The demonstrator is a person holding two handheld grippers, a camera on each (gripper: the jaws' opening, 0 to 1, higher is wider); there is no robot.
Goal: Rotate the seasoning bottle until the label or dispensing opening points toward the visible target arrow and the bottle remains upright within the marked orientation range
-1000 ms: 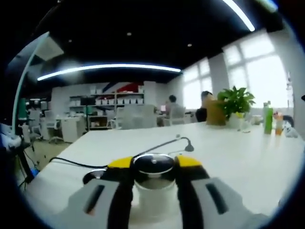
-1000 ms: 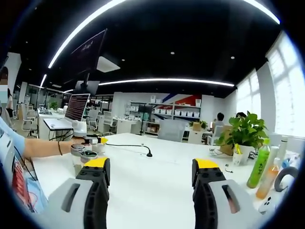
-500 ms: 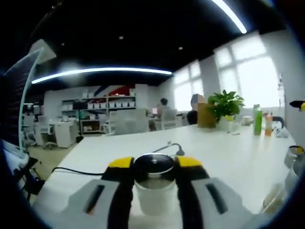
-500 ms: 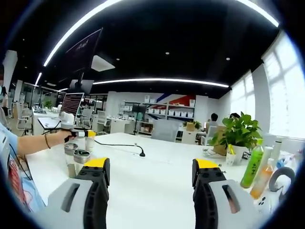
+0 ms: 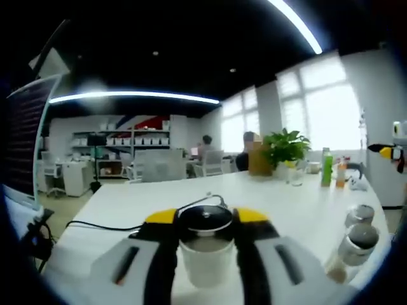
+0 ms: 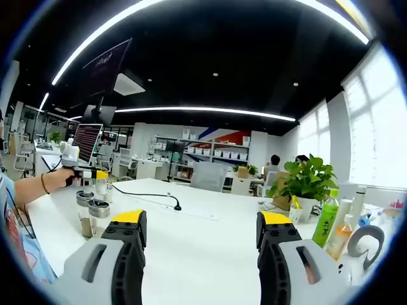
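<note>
My left gripper is shut on a seasoning bottle that has a white body and a shiny metal lid, and the bottle stands upright between the yellow-tipped jaws. In the right gripper view a hand holds that left gripper at the far left, with the bottle in it. My right gripper is open above the white table with nothing between its fingers. Its yellow tip shows at the right edge of the left gripper view.
Two more seasoning bottles stand close together on the table. A black cable runs across it. A potted plant, a green bottle and an orange bottle stand at the far right. A laptop sits behind the hand.
The left gripper view has swung with the bottle still gripped, and the two other bottles have come in at its right. The right gripper stays open, and its view has shifted a little.
</note>
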